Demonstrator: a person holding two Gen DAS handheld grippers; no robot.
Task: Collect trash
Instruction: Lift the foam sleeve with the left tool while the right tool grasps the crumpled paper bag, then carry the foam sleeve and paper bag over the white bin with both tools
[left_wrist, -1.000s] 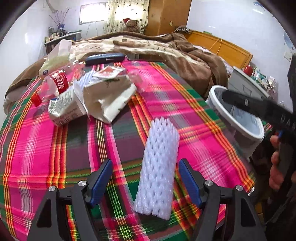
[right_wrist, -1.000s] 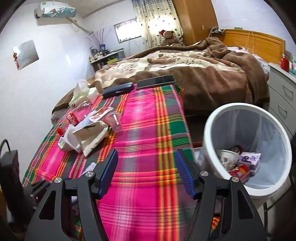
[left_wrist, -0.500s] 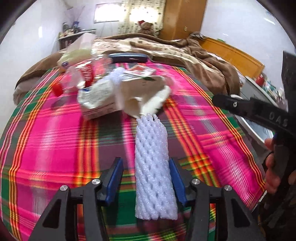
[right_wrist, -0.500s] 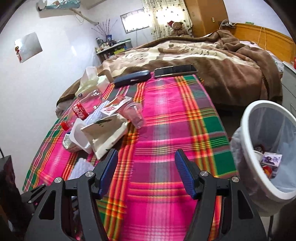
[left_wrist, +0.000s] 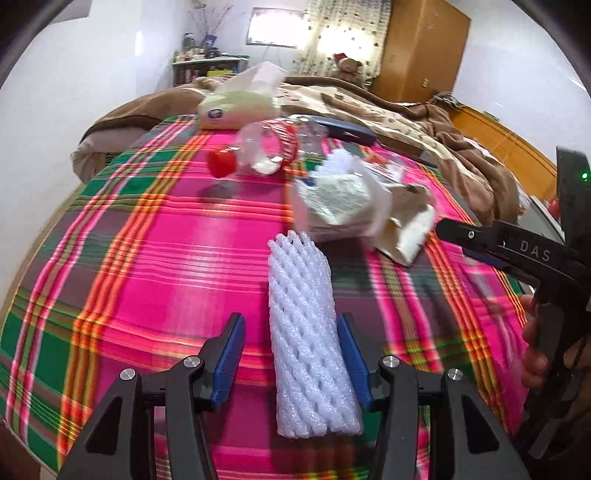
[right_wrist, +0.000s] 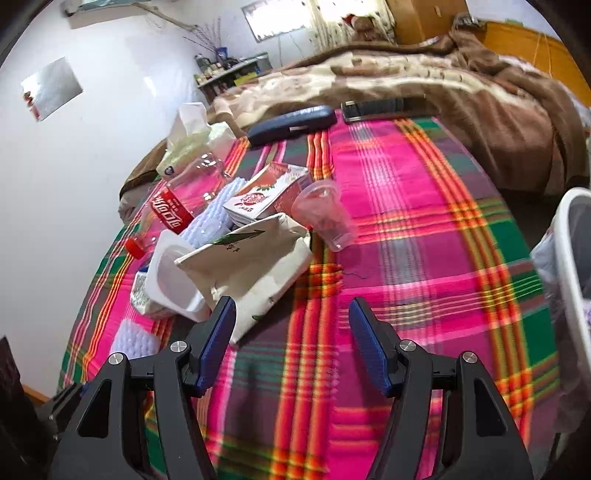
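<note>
Left gripper (left_wrist: 291, 354) holds the white foam net (left_wrist: 306, 332) between narrowed jaws above the plaid blanket (left_wrist: 147, 258). Right gripper (right_wrist: 291, 343) stands wide, empty; trash pile (right_wrist: 236, 251) at 11 o'clock.

Your left gripper (left_wrist: 291, 354) has the white foam net sleeve (left_wrist: 306, 332) between its jaws, touching the right pad, above the plaid blanket (left_wrist: 147, 258).
</note>
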